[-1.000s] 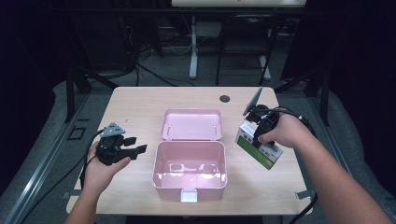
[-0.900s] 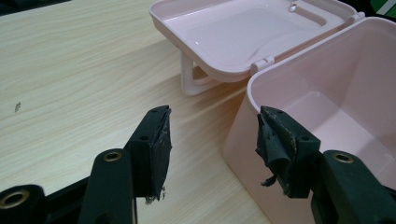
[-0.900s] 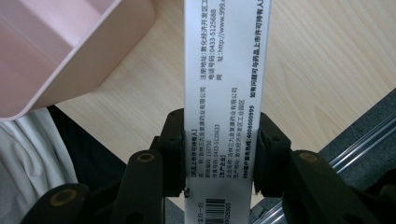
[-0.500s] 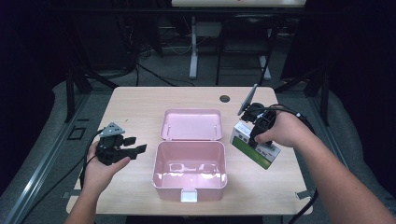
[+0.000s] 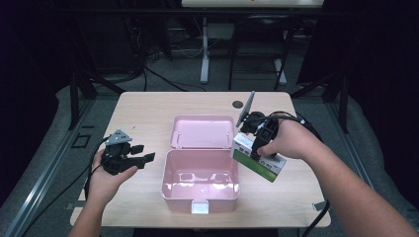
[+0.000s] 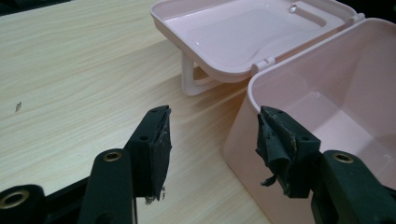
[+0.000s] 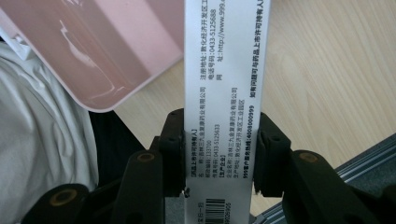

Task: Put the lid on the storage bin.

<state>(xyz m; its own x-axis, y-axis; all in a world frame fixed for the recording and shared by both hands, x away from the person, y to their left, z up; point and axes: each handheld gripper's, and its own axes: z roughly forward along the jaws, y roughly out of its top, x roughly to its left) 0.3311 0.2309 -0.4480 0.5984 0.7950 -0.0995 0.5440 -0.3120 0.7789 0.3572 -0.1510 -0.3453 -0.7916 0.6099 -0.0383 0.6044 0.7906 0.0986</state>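
The right gripper [image 5: 258, 146] is clamped on a white-and-green carton [image 5: 258, 163] — in the right gripper view its two black pads press the narrow printed sides of the carton [image 7: 223, 107], whose white face with black print and a barcode runs up between them. In the high view the carton hangs tilted above the surface [image 5: 143, 111], just beside the right rim of the pink box [image 5: 200, 190], with its green face turned down and toward the person. The right hand [image 5: 286, 140] wraps the gripper's body, and a cable loops away behind it.

The pink box stands open in the middle of the surface, its lid [image 5: 201, 132] thrown back flat behind it and a white latch at the front wall. In the right gripper view the pink lid [image 7: 98, 51] fills the upper left corner, wood grain showing to the right.

The left gripper [image 5: 143, 160] rests in the left hand [image 5: 106, 180] well to the left of the box, pointing at it. Its jaws stand wide apart with nothing between them — in the left gripper view the box wall [image 6: 261, 177] sits just beyond the right pad and the lid [image 6: 243, 32] lies farther off.
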